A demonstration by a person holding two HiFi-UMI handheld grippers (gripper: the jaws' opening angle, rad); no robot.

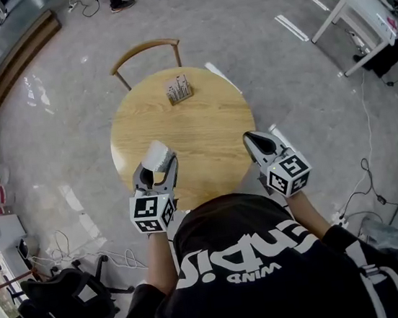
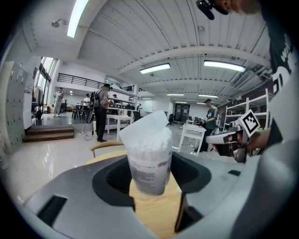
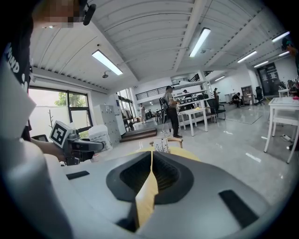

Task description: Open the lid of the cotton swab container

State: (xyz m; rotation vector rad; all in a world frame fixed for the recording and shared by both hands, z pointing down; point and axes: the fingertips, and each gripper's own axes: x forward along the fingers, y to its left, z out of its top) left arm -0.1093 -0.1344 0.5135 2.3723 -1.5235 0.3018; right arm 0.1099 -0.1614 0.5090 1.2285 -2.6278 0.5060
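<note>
Left gripper view: container (image 2: 148, 161) clamped between left tongs (image 1: 158, 169).

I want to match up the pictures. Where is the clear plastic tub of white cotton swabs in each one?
Head view: the clear plastic tub of white cotton swabs is left of centre, over the near edge of the round wooden table, gripped by the left hand-held gripper.
Left gripper view: centre, between the jaws.
Right gripper view: small, at the left.
Shared landmark: the curved wooden chair back.
</note>
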